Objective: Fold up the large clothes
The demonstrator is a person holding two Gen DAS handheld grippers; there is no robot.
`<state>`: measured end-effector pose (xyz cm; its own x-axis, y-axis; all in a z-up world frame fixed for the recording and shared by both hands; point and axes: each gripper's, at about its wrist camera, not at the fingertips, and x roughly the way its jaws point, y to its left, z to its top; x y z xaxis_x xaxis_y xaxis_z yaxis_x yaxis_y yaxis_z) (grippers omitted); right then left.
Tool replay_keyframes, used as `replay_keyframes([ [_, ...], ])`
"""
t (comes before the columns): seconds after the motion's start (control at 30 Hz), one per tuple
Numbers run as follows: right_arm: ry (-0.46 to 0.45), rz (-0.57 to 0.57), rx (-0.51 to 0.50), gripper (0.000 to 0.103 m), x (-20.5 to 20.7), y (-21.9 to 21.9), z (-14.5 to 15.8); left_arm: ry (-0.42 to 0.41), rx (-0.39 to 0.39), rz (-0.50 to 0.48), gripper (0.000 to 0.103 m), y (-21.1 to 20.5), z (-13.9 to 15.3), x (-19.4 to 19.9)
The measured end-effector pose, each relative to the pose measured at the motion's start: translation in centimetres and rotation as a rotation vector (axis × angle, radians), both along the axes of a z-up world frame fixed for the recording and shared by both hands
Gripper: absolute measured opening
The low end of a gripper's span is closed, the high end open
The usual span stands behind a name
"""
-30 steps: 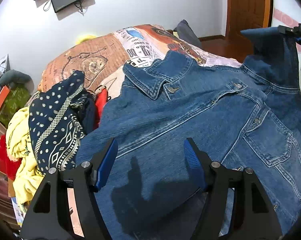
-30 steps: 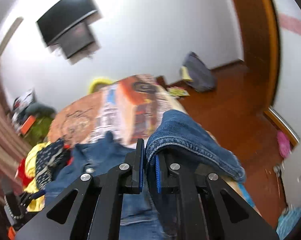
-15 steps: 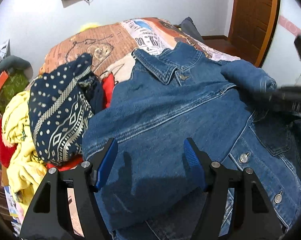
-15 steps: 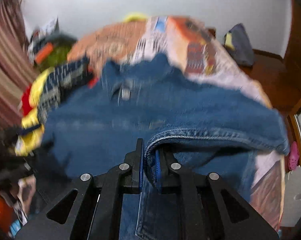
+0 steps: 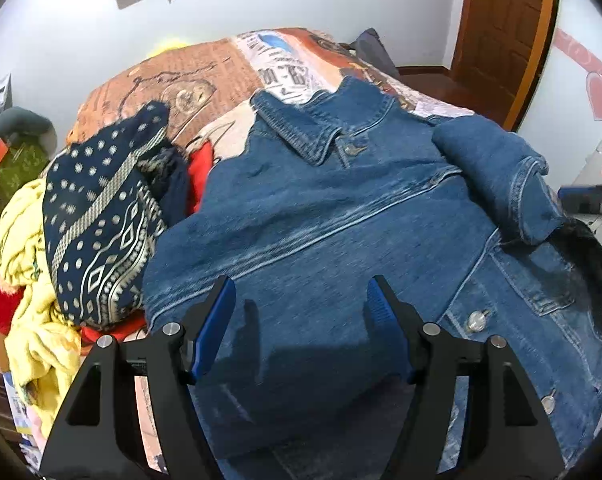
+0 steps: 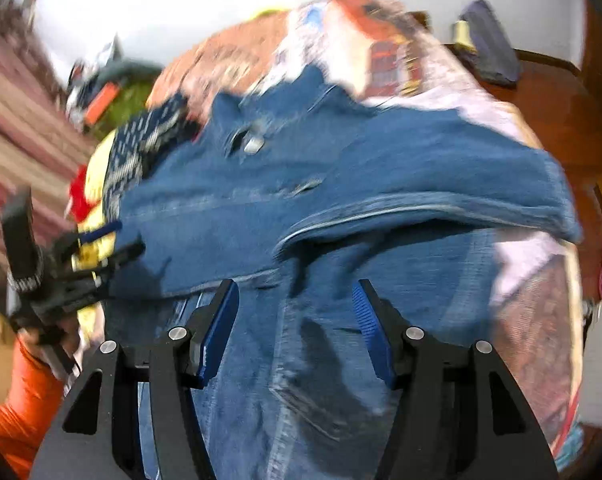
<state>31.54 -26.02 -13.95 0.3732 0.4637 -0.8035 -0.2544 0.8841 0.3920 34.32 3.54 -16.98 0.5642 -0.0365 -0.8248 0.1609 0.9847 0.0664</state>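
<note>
left gripper (image 5: pixel 301 320) agape, right gripper (image 6: pixel 297 320) just parted

Both wrist views look steeply down, close; share denim jacket (image 5: pixel 321 216).

Denim jacket (image 5: pixel 321 216) (sleeve folded across) below open left gripper (image 5: pixel 301 316)

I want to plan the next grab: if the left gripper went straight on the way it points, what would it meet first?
Most likely the denim jacket: the left gripper stands open over its front panel, with nothing seen between them, though the gap is hard to judge.
</note>
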Motion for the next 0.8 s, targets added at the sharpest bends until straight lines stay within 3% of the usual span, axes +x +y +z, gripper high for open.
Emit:
replay_keyframes([
  [0.07,-0.016,-0.088,0.014,0.071,0.6,-2.3,0.2,-0.011,0.005,-0.016,0.068,-0.9,0.4,0.2],
  [0.17,0.007,-0.244,0.038,0.072,2.0,-6.7,-0.5,-0.024,0.012,-0.035,0.068,-2.0,0.7,0.4],
  [0.3,0.122,-0.449,0.128,0.072,4.5,-11.7,-3.7,-0.027,0.02,-0.049,0.068,-3.1,0.6,0.4],
  [0.4,0.169,-0.518,0.17,0.072,5.8,-12.9,-5.8,-0.023,0.041,-0.05,0.068,-3.4,0.2,0.5],
  [0.6,0.178,-0.525,0.212,0.072,8.1,-11.8,-7.7,-0.005,0.044,-0.019,0.068,-2.7,-0.4,1.0],
  [0.63,0.166,-0.539,0.193,0.07,8.4,-11.6,-7.7,-0.001,0.043,-0.009,0.068,-2.4,-0.5,1.1],
  [0.7,0.136,-0.553,0.144,0.055,8.7,-11.7,-7.3,0.005,0.038,0.005,0.068,-2.0,-0.6,1.3],
  [0.77,0.121,-0.544,0.134,0.015,9.3,-11.2,-7.1,0.008,0.036,0.015,0.068,-1.7,-0.7,1.3],
  [0.8,0.124,-0.539,0.146,0.01,9.2,-11.8,-7.1,0.007,0.036,0.02,0.068,-1.5,-0.7,1.2],
])
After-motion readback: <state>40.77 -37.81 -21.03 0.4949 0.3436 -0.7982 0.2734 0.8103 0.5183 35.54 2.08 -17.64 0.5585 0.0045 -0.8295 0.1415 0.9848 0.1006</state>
